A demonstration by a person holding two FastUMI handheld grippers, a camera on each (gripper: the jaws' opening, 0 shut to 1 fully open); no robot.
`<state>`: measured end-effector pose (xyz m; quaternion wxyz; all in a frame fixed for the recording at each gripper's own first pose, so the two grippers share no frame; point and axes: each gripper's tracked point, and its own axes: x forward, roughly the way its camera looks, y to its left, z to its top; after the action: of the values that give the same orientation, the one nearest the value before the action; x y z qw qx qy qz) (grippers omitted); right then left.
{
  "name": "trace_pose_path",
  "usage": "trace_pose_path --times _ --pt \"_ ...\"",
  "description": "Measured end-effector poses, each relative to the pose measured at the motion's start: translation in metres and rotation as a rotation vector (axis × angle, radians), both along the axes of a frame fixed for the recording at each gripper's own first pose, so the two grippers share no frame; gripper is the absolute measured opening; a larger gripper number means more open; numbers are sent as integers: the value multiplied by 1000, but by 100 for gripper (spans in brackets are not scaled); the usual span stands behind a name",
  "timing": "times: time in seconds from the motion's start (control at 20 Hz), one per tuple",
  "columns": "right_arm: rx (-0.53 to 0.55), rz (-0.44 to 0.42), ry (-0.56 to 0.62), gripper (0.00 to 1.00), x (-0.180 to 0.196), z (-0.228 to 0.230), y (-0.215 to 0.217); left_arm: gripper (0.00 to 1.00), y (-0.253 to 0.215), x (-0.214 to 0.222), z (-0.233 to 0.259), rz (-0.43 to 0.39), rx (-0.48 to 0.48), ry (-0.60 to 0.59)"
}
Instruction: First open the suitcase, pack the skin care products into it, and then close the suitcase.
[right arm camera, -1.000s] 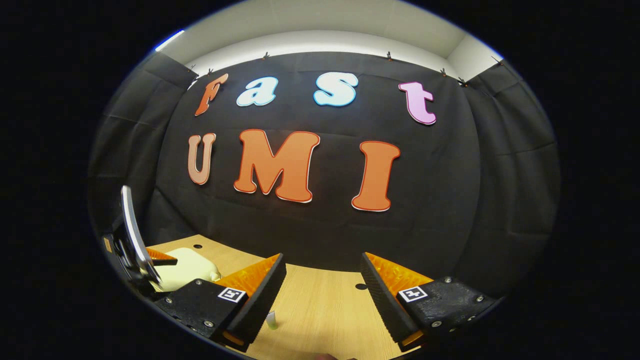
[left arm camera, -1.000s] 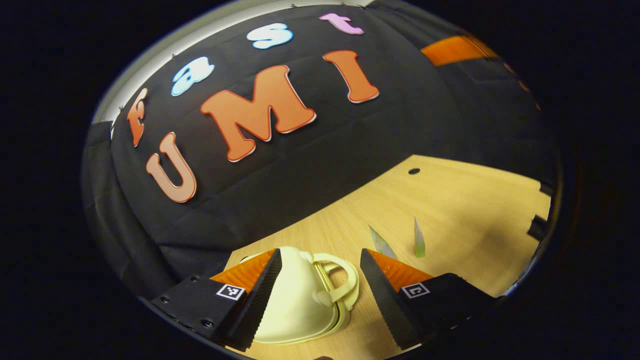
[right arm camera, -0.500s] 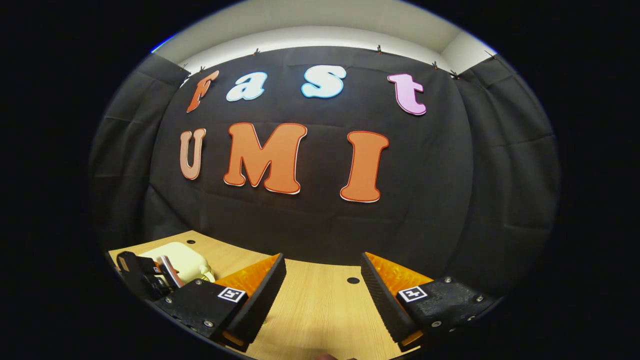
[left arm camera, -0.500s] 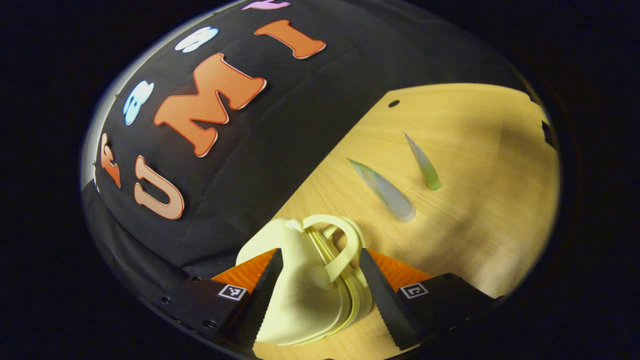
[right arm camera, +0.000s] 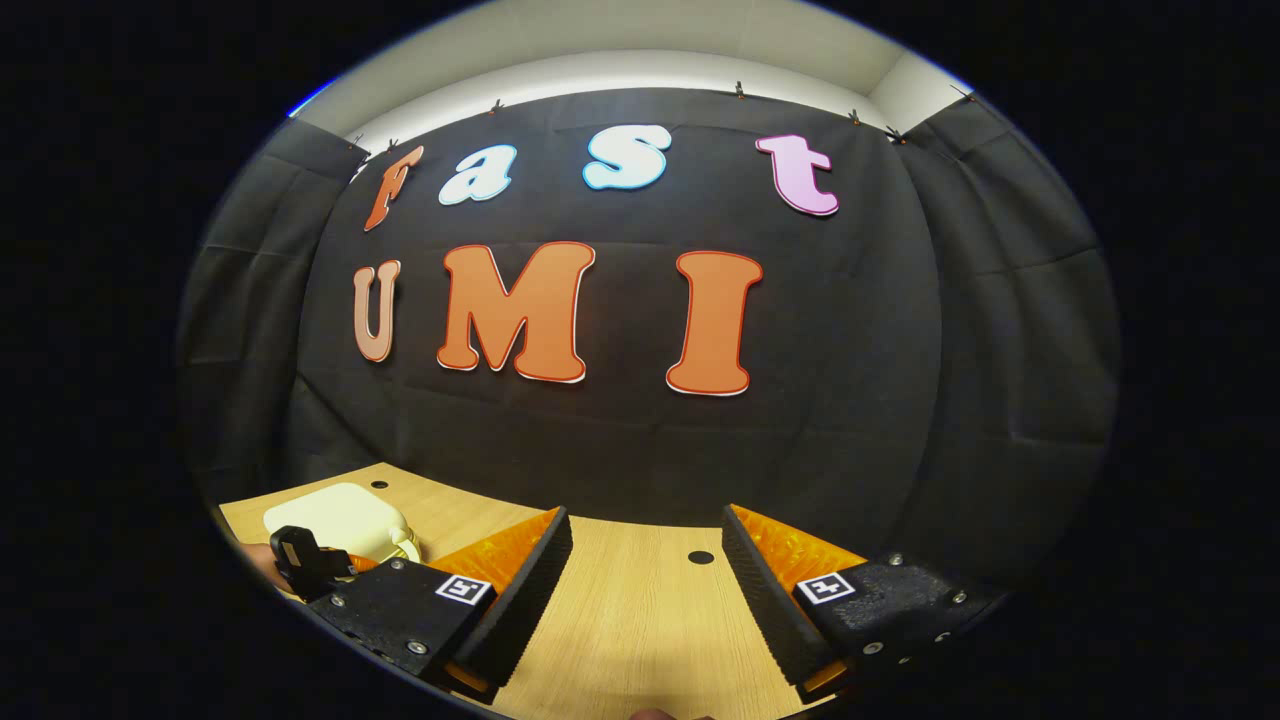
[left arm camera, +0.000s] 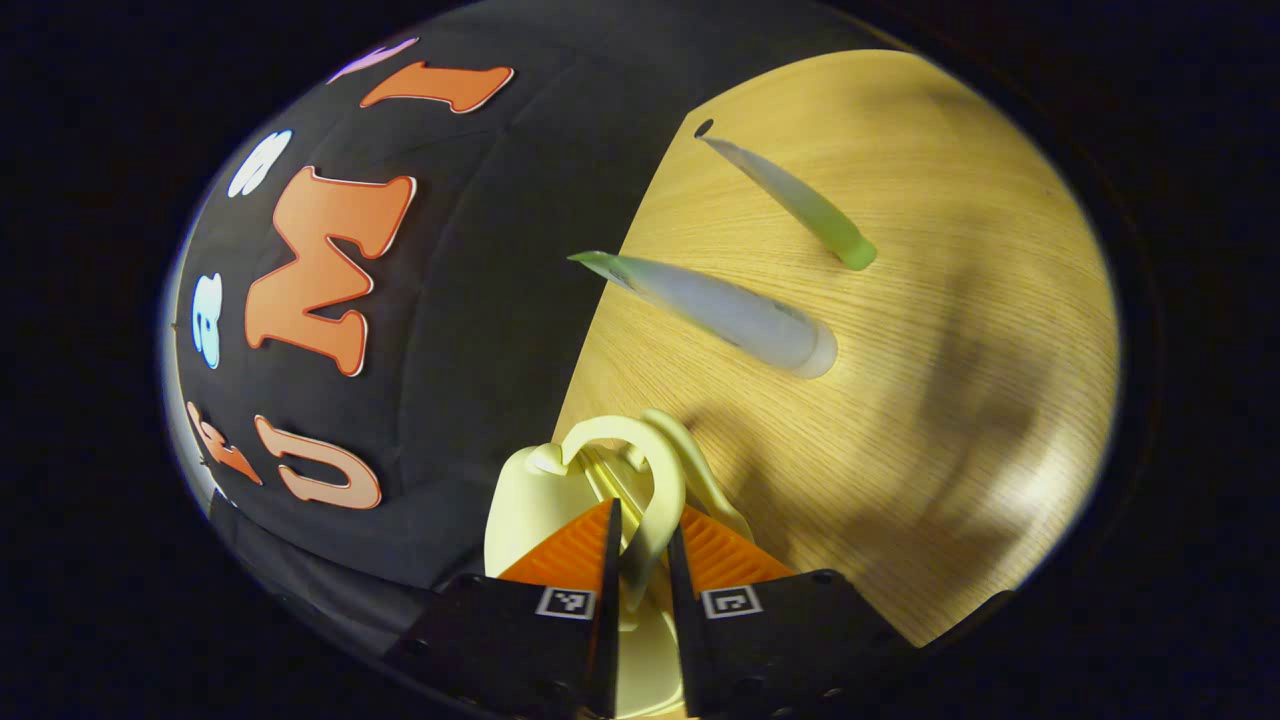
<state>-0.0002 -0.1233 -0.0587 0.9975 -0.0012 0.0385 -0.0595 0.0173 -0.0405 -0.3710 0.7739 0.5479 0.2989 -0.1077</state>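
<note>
Closed in since half a second ago: left gripper [left arm camera: 638, 560], then spread either side of the case [left arm camera: 530, 500], now pinched together on the handle [left arm camera: 655, 480], one finger each side of the loop. Rolled over too, so desk [left arm camera: 900, 330] and wall stand tilted. Probably means the opening step is under way: a hold on the handle, ready to lift the top shell. Not yet open; shells shut along the seam.

Pale cream, smooth, rounded hard shell, small, with an arched handle of the same colour. Sits at the desk's back edge, near the left corner, close to the wall.

Two tubes [left arm camera: 725, 312] [left arm camera: 800, 205] lie on the desk well apart from the case, unpacked.

Right gripper [right arm camera: 645, 585] held apart, empty, above the desk.
</note>
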Motion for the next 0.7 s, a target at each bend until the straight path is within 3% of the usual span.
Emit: trace_pose_path --times 0.05,0.1,0.4,0.7 --pt "4 2 9 95 -2 -4 -1 20 0 5 4 -7 13 -24" --pt "5 3 14 96 -4 -7 -3 7 -2 7 7 -16 -2 -33" --pt "-6 21 36 95 1 -14 11 5 16 4 57 68 -195 -130" --pt "-7 57 44 95 20 -10 72 4 66 -1 132 161 -404 -263"
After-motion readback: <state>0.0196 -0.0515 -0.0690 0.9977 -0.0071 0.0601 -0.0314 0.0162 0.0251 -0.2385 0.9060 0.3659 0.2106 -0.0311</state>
